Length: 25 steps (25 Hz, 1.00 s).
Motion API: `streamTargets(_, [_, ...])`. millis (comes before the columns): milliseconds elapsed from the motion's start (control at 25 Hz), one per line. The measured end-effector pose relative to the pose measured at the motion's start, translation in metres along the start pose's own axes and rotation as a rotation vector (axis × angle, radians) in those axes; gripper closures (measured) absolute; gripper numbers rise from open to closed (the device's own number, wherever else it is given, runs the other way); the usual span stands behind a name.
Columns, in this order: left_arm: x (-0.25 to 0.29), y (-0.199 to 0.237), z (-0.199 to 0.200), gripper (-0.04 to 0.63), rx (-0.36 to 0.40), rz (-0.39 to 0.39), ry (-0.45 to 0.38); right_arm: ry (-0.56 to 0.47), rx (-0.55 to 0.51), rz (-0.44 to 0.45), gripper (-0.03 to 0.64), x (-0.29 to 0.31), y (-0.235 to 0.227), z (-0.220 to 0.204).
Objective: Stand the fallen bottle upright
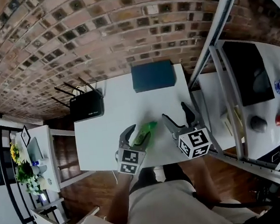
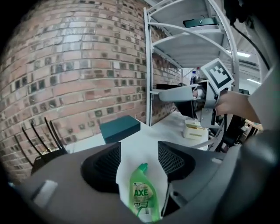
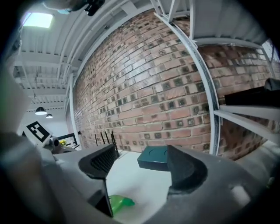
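The task is barely begun: the green bottle [image 1: 145, 131] lies on its side on the white bench [image 1: 106, 140], cap toward the wall. The left gripper [image 1: 137, 134] straddles it, jaws spread and apparently not pressing. The right gripper [image 1: 174, 112] hangs beside it, spread and empty. Gripping and tipping upright remain. The teal box [image 1: 152, 75] is closed.

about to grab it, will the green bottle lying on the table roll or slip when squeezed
The green bottle looks like glossy plastic, so it may slip or flex when squeezed. Lying on its side on the table, it could roll if nudged.
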<state>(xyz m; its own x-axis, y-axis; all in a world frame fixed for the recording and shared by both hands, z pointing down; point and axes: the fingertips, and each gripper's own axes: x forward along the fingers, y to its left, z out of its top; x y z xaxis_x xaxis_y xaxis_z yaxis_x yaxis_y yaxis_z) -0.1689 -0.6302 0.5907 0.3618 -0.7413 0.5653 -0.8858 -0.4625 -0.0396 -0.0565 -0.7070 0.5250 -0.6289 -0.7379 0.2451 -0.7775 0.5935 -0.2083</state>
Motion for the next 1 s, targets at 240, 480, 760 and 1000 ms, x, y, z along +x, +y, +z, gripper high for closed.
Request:
streamTargets(240, [0.057,-0.008,-0.043,0.298,0.115,-0.164,0.213,0.054,0.081,-0.085,0.253,-0.004,-0.025,-0.029])
streamTargets(480, [0.104,-0.021,-0.085,0.296,0.189,-0.322,0.387,0.094,0.152,-0.146,0.253,0.0,-0.034,-0.059])
streamTargets(760, [0.147,-0.026,-0.123,0.31,0.258,-0.39,0.53,0.123,0.193,-0.167,0.253,0.002,-0.036,-0.081])
streamTargets(1000, [0.153,-0.026,-0.136,0.358,0.243,-0.404,0.595,0.12,0.201,-0.192,0.253,-0.008,-0.048,-0.082])
